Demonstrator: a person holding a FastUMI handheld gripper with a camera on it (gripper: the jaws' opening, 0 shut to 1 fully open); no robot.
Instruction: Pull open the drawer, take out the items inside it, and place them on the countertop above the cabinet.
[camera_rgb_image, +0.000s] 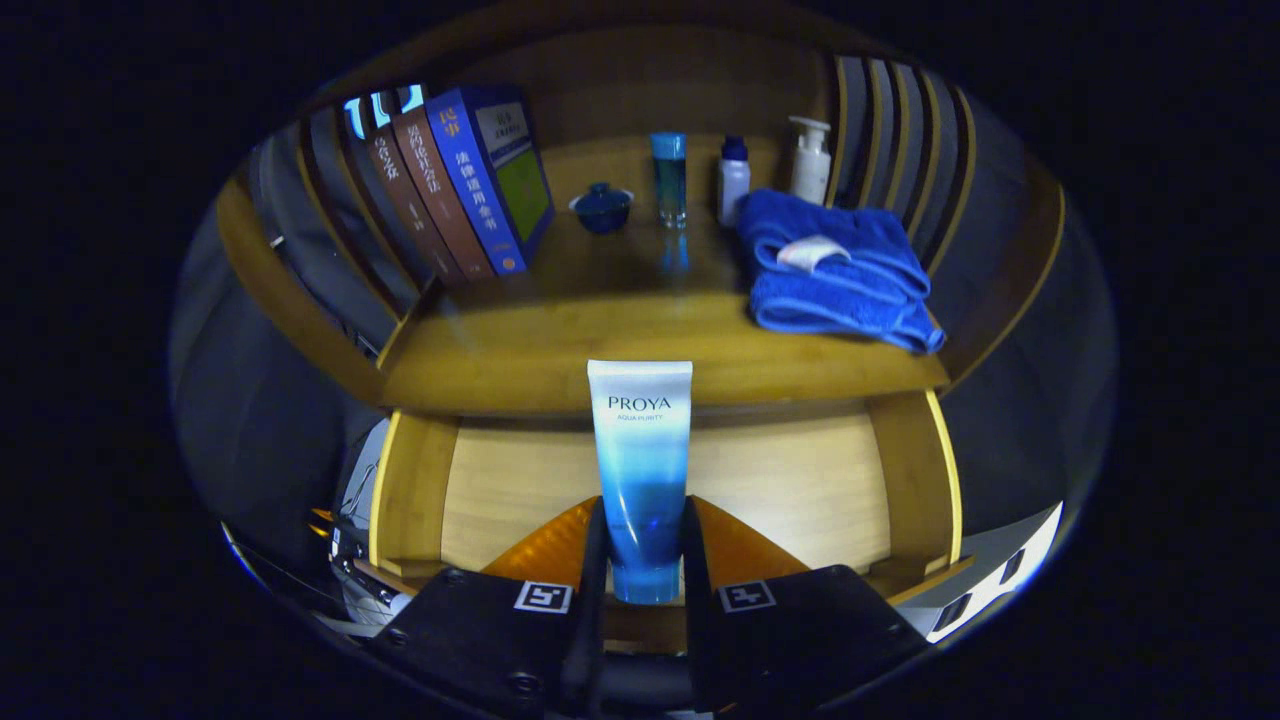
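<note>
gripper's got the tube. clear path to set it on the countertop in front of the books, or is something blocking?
Probably yes. The gripper is shut on the tube above the open drawer. The front strip of the countertop is bare; the books stand further back and the blue towel lies off to one side.

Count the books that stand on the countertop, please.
3: all lean together at the countertop's far left: a blue book, then two brown books. Others may be hidden behind.

Tube (640, 450): you've got a brand name in capitals, with a smaller line beneath.
Gripper (642, 525): your fingers (596, 560) pinch that tube; each carries a square coded marker.
Books (470, 180): Chinese characters down the spines.
</note>
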